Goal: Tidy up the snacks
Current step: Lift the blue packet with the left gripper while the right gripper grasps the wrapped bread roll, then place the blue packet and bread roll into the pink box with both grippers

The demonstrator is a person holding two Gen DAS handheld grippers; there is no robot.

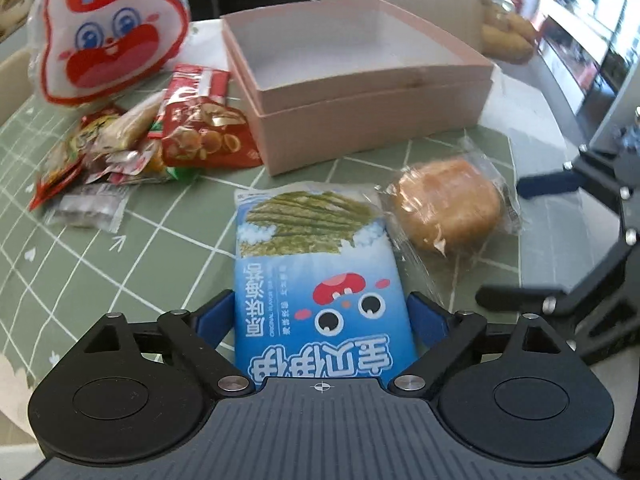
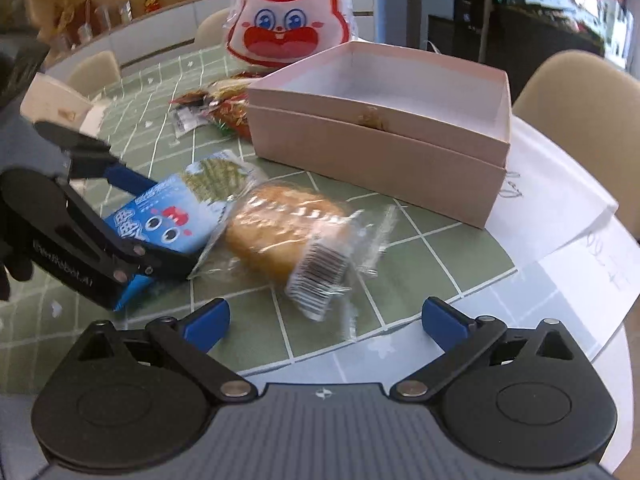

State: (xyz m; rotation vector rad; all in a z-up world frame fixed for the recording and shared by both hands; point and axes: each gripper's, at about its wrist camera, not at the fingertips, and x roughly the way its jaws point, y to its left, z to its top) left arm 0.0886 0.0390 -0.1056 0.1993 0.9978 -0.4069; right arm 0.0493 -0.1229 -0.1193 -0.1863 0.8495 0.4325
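A blue seaweed snack pack (image 1: 316, 272) lies on the green checked tablecloth (image 1: 160, 260), between the fingers of my left gripper (image 1: 322, 316). The jaws stand wide on either side of its near half, and I see no squeeze on the pack. Right of it lies a bread bun in a clear wrapper (image 2: 288, 232). My right gripper (image 2: 326, 320) is open just short of the bun, and the wrapper's barcode end reaches toward its fingertips. An open pink box (image 2: 360, 152) with nothing inside stands behind both snacks. The right wrist view shows the left gripper (image 2: 148, 216) straddling the blue pack (image 2: 168, 220).
A pile of small snack packets (image 1: 160, 136) lies left of the pink box (image 1: 360, 128), with a big rabbit-face bag (image 1: 108, 32) behind it. White paper sheets (image 2: 560, 208) cover the table's right edge. Beige chairs (image 2: 580, 112) stand around the table.
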